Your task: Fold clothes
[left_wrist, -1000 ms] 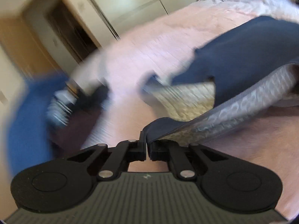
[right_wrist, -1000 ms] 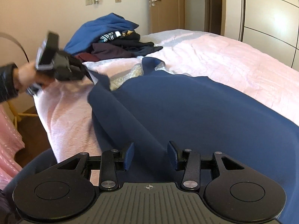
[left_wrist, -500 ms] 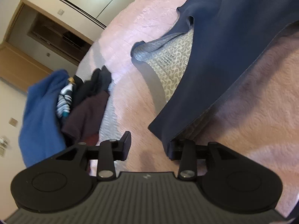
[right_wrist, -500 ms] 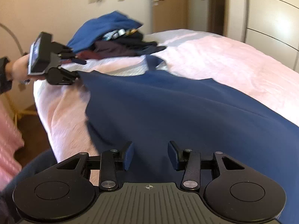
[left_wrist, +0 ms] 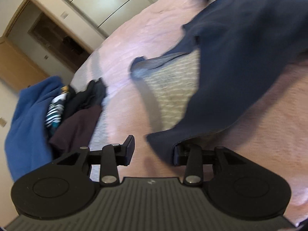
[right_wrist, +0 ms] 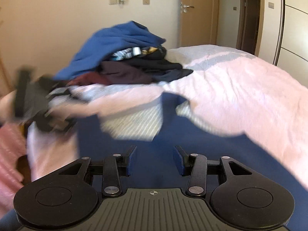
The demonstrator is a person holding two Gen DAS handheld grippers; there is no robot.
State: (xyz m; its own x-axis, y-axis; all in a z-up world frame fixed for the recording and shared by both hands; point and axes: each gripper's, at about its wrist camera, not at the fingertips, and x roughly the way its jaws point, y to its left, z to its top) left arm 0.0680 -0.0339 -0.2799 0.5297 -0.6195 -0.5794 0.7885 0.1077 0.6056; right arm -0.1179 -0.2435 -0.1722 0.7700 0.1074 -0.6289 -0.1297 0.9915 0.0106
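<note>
With my left gripper (left_wrist: 152, 152) and right gripper (right_wrist: 154, 160) parted and empty, I regrip the limp navy garment (left_wrist: 240, 53) at its hem corner.

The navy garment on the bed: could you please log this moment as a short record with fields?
surface: pink bedspread
garment: navy garment spread on it, patterned lining showing
left gripper: jaws have just been opening; apart, one finger at the garment's edge, nothing clamped
right gripper: open above the garment, holding nothing
waiting: pile of clothes at the bed's far corner
</note>
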